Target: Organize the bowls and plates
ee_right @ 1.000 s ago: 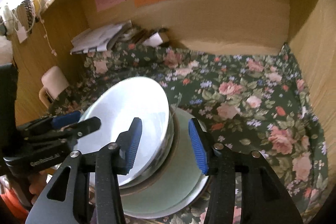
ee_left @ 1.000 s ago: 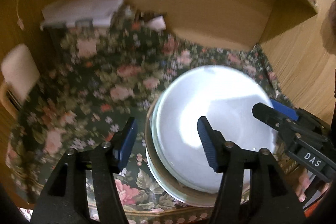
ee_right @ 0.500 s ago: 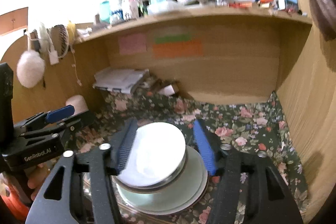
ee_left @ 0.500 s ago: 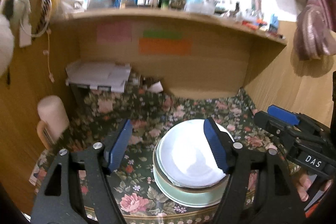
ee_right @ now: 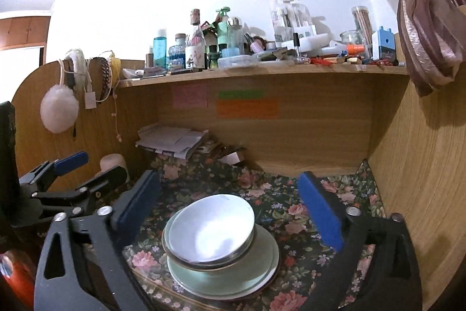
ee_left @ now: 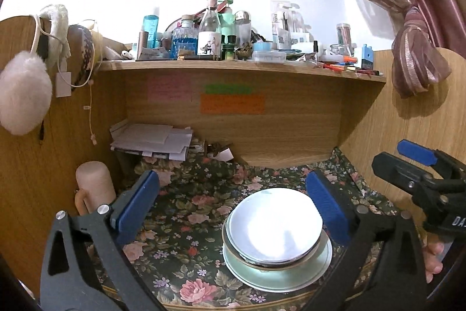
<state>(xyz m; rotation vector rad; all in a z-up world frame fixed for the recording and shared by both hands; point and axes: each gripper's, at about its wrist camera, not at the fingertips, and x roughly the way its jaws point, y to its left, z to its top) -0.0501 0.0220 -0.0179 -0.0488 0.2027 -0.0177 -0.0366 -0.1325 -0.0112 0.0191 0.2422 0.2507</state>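
Observation:
A stack of white bowls [ee_left: 275,229] sits on pale green plates [ee_left: 279,274] on the floral cloth near the desk's front edge; the stack also shows in the right wrist view [ee_right: 211,232], on its green plates [ee_right: 233,276]. My left gripper [ee_left: 233,206] is open and empty, held back above and before the stack. My right gripper [ee_right: 230,209] is open and empty, likewise drawn back. The right gripper appears at the right edge of the left view [ee_left: 419,174]; the left gripper appears at the left of the right view [ee_right: 72,177].
The floral cloth [ee_left: 186,209] covers the desk inside a wooden alcove. A beige mug [ee_left: 93,188] stands at the left wall. A pile of papers [ee_left: 154,140] lies at the back. The shelf [ee_left: 241,66] above holds several bottles. A curtain [ee_left: 416,57] hangs at right.
Both grippers have pulled back and up from the stack and opened wider. The top bowl, tilted between them a second ago, now rests level on the stack.

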